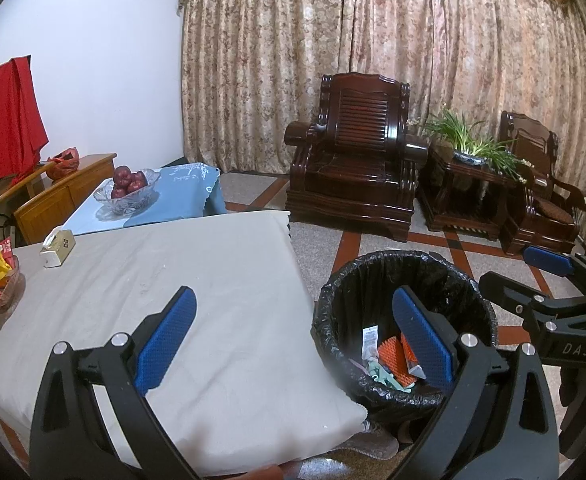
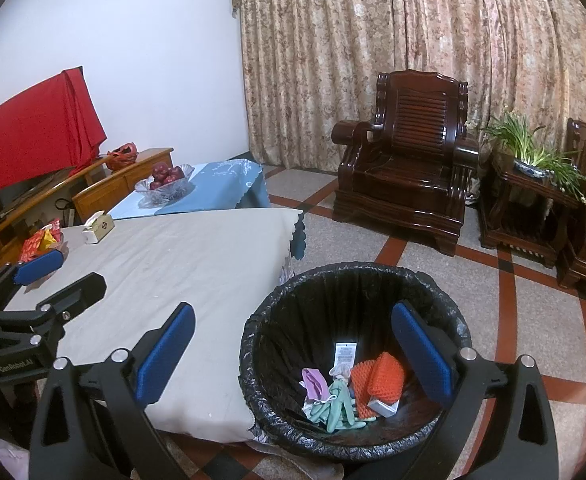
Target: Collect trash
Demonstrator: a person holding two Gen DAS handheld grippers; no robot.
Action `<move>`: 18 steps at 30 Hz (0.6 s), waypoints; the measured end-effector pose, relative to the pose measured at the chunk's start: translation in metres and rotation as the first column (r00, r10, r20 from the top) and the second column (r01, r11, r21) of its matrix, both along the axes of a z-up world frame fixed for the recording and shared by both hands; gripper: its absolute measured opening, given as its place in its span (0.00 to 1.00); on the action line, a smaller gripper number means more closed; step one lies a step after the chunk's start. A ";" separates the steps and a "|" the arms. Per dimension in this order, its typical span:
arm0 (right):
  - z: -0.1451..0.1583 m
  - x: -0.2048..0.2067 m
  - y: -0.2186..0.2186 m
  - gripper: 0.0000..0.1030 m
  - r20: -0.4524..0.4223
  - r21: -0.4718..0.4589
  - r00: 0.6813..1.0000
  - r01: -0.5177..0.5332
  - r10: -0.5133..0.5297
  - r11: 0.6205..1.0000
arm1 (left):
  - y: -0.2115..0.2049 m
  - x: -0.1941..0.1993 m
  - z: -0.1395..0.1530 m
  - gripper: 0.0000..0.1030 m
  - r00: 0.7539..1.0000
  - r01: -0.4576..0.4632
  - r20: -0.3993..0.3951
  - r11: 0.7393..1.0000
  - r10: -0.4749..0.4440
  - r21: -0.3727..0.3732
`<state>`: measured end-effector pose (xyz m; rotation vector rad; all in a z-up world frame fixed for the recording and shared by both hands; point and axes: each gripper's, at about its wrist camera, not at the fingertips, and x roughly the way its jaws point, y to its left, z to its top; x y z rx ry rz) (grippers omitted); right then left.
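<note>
nearest the lens, lower frame of the right wrist view: right gripper [image 2: 293, 354], blue pads spread wide, nothing between them, hanging over the trash bin [image 2: 445, 312] with its black liner. same in the left wrist view: left gripper [image 1: 293, 336], also gaping and empty, straddling the corner of the table [image 1: 221, 280] at lower left and the bin rim at lower right. trash already down in the bin, lower centre of the right view: orange mesh pieces [image 2: 377, 380], a pale green glove [image 2: 335, 402], a pink scrap [image 2: 313, 382], a white label [image 2: 345, 354]. no loose litter visible on the grey cloth; only a tissue box [image 2: 98, 227] and a snack dish [image 2: 43, 242] at mid left, a fruit bowl [image 2: 165, 182] beyond. probably near the end of collecting, or about to reach for more. risks from here: mistaking the snack dish or tissue box for rubbish and binning it; clipping the bin rim on a swing back toward the table and tipping it, since it stands just beside the table corner; snagging the loose liner or the cloth edge with a spread finger and dragging it along.
</note>
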<state>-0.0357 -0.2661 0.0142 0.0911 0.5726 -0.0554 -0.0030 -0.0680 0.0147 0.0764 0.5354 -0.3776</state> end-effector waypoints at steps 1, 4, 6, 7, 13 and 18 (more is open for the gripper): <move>0.000 0.000 0.000 0.94 0.001 0.001 1.000 0.000 0.000 1.000 | 0.000 0.000 0.000 0.93 1.000 0.000 0.000 1.000 0.000 0.000; 0.000 0.000 0.000 0.94 -0.001 0.001 1.000 0.001 -0.001 1.000 | 0.000 0.000 0.000 0.93 1.000 0.001 0.000 1.000 -0.001 0.001; 0.000 0.000 0.000 0.94 -0.001 0.001 1.000 0.001 -0.001 1.000 | -0.001 -0.001 0.000 0.93 1.000 0.000 -0.001 1.000 0.000 0.001; 0.000 0.000 0.001 0.94 -0.002 0.001 1.000 0.002 -0.002 1.000 | 0.000 0.000 0.000 0.93 1.000 0.000 -0.002 1.000 0.000 0.001; -0.002 -0.001 0.002 0.94 -0.006 0.003 1.000 0.000 0.000 1.000 | 0.000 -0.001 0.001 0.93 1.000 0.000 0.000 1.000 0.000 0.004; -0.003 -0.001 0.002 0.94 -0.008 0.005 1.000 0.001 -0.001 1.000 | 0.004 0.001 0.001 0.93 1.000 -0.001 -0.004 1.000 0.001 0.008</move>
